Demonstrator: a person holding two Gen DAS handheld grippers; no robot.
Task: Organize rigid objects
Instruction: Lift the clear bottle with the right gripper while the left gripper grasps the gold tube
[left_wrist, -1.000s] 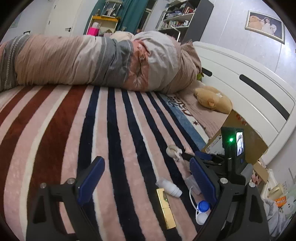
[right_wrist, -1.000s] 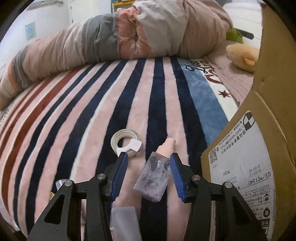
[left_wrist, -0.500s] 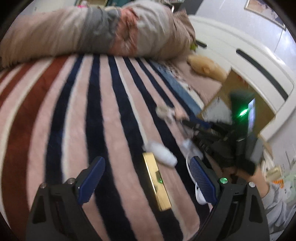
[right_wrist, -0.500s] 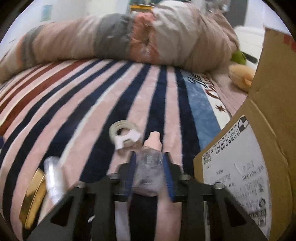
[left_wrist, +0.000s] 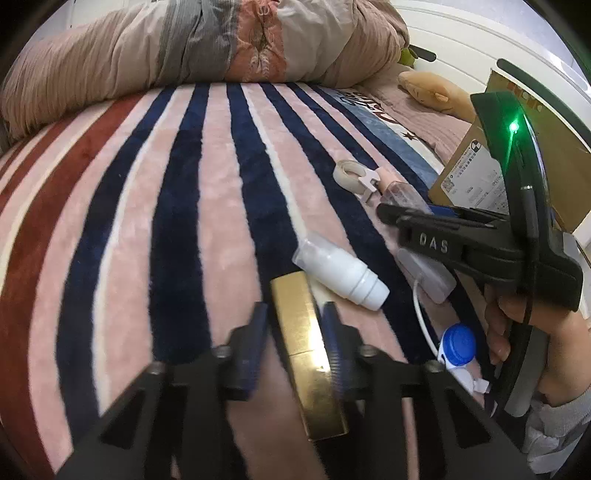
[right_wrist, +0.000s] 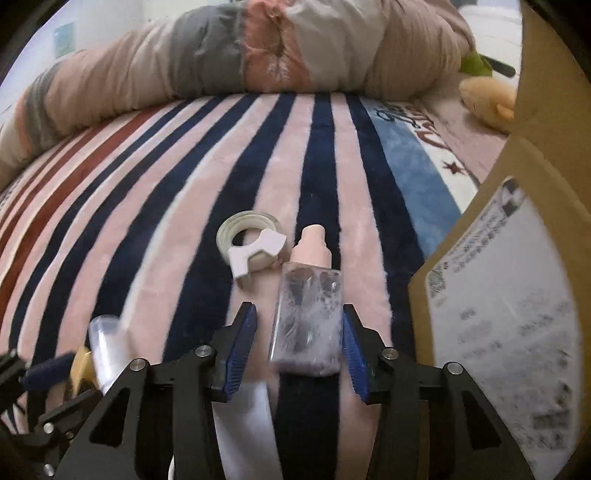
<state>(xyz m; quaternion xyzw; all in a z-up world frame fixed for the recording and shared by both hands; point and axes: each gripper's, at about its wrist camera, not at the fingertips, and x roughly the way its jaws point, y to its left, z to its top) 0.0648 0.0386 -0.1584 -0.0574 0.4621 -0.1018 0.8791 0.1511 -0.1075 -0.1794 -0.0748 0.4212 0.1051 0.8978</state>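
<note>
A gold box (left_wrist: 308, 354) lies on the striped blanket (left_wrist: 166, 184) between the fingers of my left gripper (left_wrist: 295, 338), which is closed around it. A white bottle (left_wrist: 341, 275) lies just beyond it. A clear bottle with a pink cap (right_wrist: 308, 317) lies between the fingers of my right gripper (right_wrist: 299, 345), which stands open with a gap on each side. A tape roll (right_wrist: 251, 240) lies just beyond the bottle, to its left. The right gripper also shows in the left wrist view (left_wrist: 413, 214).
An open cardboard box (right_wrist: 517, 295) stands right of the clear bottle. A blue-capped bottle (left_wrist: 456, 349) and a white pouch with a cord (left_wrist: 428, 273) lie by my right hand. A rolled duvet (left_wrist: 203, 44) and a plush toy (left_wrist: 432, 90) lie at the far side.
My left gripper came down and closed around the gold box. My right gripper, shut on the clear bottle half a second ago, has opened; the bottle lies on the blanket.
</note>
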